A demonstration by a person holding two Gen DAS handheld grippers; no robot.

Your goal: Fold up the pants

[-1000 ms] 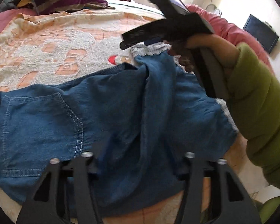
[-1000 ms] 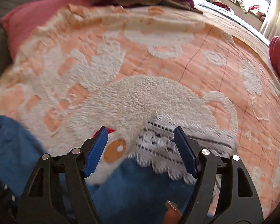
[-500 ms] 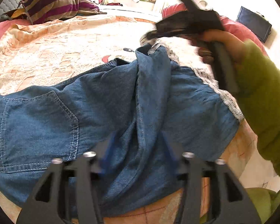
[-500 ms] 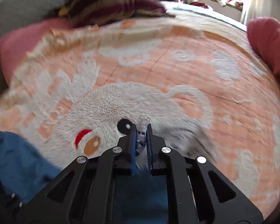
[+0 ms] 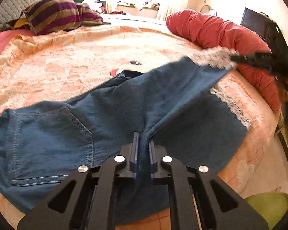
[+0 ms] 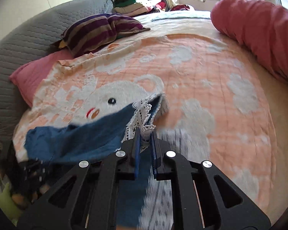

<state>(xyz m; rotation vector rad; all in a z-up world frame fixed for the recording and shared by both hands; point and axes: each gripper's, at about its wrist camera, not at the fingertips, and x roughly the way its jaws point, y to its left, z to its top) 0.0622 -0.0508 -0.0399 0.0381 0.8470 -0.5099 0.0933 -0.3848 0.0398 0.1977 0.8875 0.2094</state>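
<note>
Pants (image 5: pixel 124 103): matt blue denim, white lace hem (image 5: pixel 232 105). Blanket (image 6: pixel 201 72): peach cloth, fluffy white patches. Left claw (image 5: pixel 142 147): matt black plastic.

Left wrist cam: low over the near edge of the bed with the peach-and-white bear blanket (image 5: pixel 71 65), facing across it, its own black fingers (image 5: pixel 134 149) close at bottom centre. Right wrist cam: higher, above the same blanket (image 6: pixel 211 72), looking along it towards the striped purple-brown pillow (image 6: pixel 99 30). Shared: blanket, striped pillow (image 5: pixel 57 13), long red bolster (image 5: pixel 220 34) (image 6: pixel 259 26), blue denim pants with white lace hem (image 5: pixel 144 99) (image 6: pixel 82 134).
</note>
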